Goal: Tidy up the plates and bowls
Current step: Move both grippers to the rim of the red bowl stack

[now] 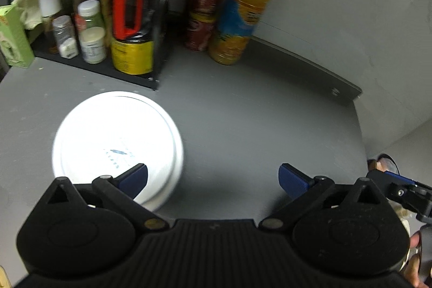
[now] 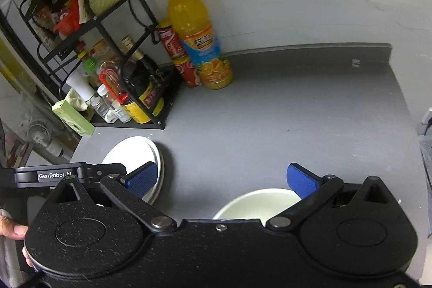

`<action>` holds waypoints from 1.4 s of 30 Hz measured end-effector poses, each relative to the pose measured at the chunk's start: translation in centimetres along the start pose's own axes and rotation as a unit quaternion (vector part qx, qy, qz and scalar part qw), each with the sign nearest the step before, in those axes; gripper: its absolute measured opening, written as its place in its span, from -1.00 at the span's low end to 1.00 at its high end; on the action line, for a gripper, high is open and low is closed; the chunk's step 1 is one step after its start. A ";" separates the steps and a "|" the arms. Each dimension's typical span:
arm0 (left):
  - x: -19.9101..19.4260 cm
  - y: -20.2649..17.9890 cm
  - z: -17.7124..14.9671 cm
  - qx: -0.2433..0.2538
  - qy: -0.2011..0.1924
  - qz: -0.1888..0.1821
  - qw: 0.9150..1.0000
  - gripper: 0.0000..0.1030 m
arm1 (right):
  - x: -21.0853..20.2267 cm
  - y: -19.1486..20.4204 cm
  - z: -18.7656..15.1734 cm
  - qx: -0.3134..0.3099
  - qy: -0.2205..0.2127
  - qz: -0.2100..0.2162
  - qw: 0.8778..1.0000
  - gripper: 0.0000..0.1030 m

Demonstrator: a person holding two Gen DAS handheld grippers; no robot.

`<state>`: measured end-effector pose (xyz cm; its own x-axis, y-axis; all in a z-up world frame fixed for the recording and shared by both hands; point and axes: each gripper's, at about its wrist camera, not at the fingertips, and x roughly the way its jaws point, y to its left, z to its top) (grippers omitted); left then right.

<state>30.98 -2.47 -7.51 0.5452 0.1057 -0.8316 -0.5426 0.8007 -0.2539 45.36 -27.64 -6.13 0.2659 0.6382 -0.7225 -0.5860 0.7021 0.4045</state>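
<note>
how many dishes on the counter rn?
2. A white plate lies at the counter's left, in front of the black rack. A white bowl sits near the front, under the right gripper. Any others may be hidden behind the grippers.

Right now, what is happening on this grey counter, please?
A person holds a hand-held gripper in each hand over the grey counter. Both are open and hold nothing. The left hand-held gripper hovers beside a white plate that lies flat on the counter, with one finger above its rim. The right hand-held gripper hangs over a white bowl near the front edge. Plate and bowl are apart, not stacked. An orange juice bottle and a rack of jars stand at the back.
</note>
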 end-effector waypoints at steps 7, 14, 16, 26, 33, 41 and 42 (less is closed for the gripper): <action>-0.3 -3.0 -0.8 0.039 0.012 -0.019 0.999 0.98 | -1.8 -2.2 -0.9 0.027 -0.020 -0.025 0.999 1.00; 0.8 -5.1 -1.5 0.075 0.018 -0.031 0.997 0.98 | -2.6 -4.2 -2.4 0.054 -0.022 -0.047 0.997 0.99; 1.1 -5.6 -1.7 0.084 0.024 -0.034 0.996 0.98 | -2.9 -4.8 -2.9 0.062 -0.026 -0.050 0.996 0.99; 4.4 -8.4 -3.1 0.124 0.057 -0.072 0.988 0.93 | -2.6 -7.9 -6.5 0.095 -0.018 -0.079 0.992 0.88; 7.3 -8.8 -4.6 0.125 0.096 -0.082 0.984 0.77 | -0.9 -9.8 -8.4 0.131 0.017 -0.086 0.988 0.73; 10.1 -8.4 -5.5 0.103 0.134 -0.080 0.982 0.40 | 1.4 -11.1 -9.8 0.154 0.055 -0.074 0.984 0.22; 10.6 -8.5 -5.5 0.100 0.139 -0.080 0.982 0.35 | 1.6 -11.2 -9.9 0.155 0.059 -0.073 0.983 0.21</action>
<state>37.82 -11.42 -16.91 0.4022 -0.1737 -0.8989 -0.3124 0.8969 -0.3131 44.75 -37.58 -17.36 0.2288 0.4957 -0.8378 -0.2810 0.8577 0.4307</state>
